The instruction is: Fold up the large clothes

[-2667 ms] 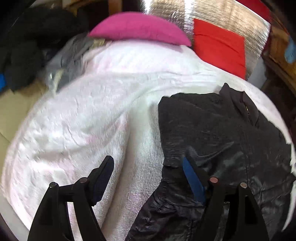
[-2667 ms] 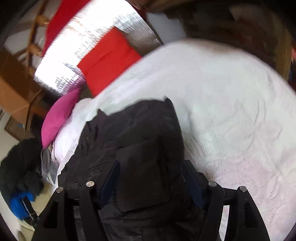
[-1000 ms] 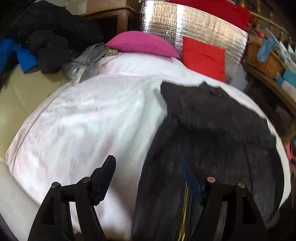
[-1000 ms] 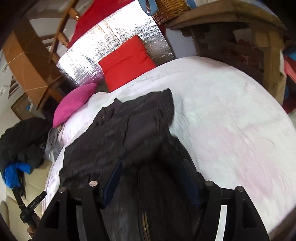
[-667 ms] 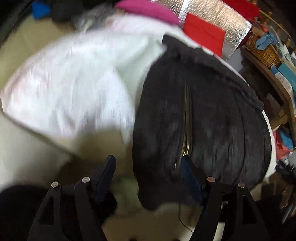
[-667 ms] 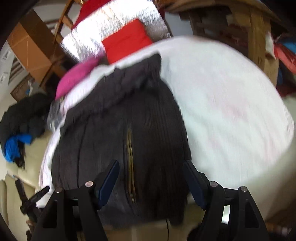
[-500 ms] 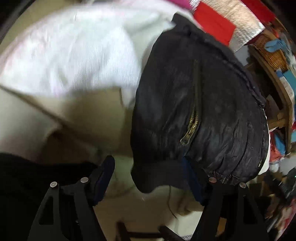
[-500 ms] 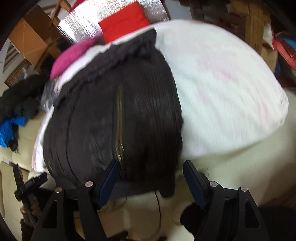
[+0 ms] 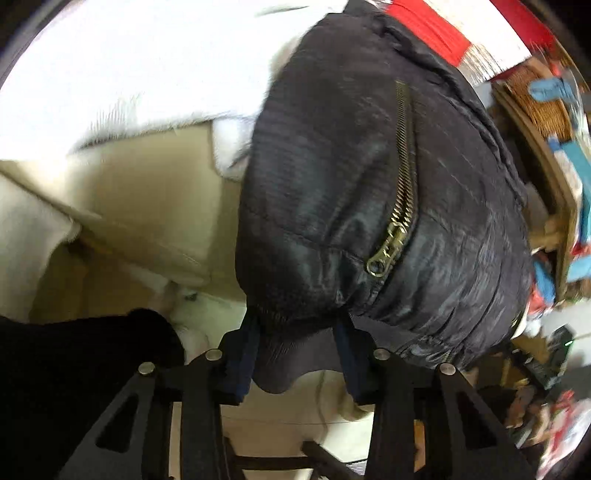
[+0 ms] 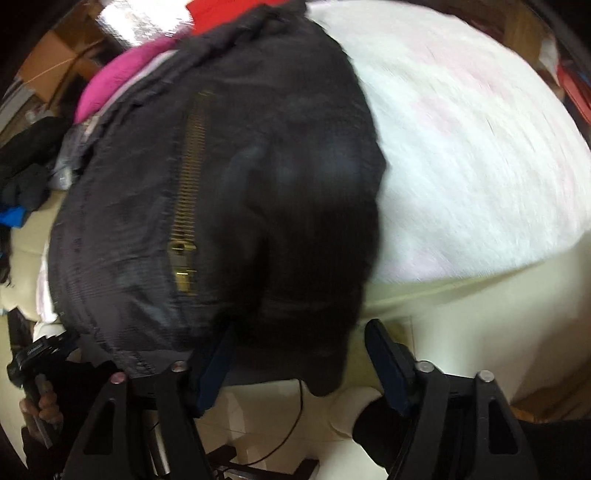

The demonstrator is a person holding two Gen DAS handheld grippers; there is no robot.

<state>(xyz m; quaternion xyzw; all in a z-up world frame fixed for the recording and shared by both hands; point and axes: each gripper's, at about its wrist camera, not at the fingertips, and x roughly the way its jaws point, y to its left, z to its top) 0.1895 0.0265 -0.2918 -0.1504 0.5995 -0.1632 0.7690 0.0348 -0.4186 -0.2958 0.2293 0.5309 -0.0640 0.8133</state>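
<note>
A black quilted jacket [image 9: 332,177] with a brass zipper [image 9: 404,155] lies on the white bed cover [image 9: 129,62], its hem hanging over the near edge. My left gripper [image 9: 297,334] is partly closed around the jacket's left hem corner, which sits between its fingers. In the right wrist view the jacket [image 10: 229,177] fills the middle. My right gripper [image 10: 299,350] is open, and the jacket's right hem corner hangs between its fingers without being pinched.
The beige bed base [image 9: 147,206] shows under the cover. A pink pillow [image 10: 110,85] and red cushion [image 9: 432,29] lie at the bed's head. A wooden shelf with a basket [image 9: 535,96] stands at the right. Dark clothes [image 10: 22,173] pile at the left.
Both grippers dropped from above the bed to its near edge, at the jacket's hem. The left gripper narrowed around the hem corner. The right gripper stayed open.
</note>
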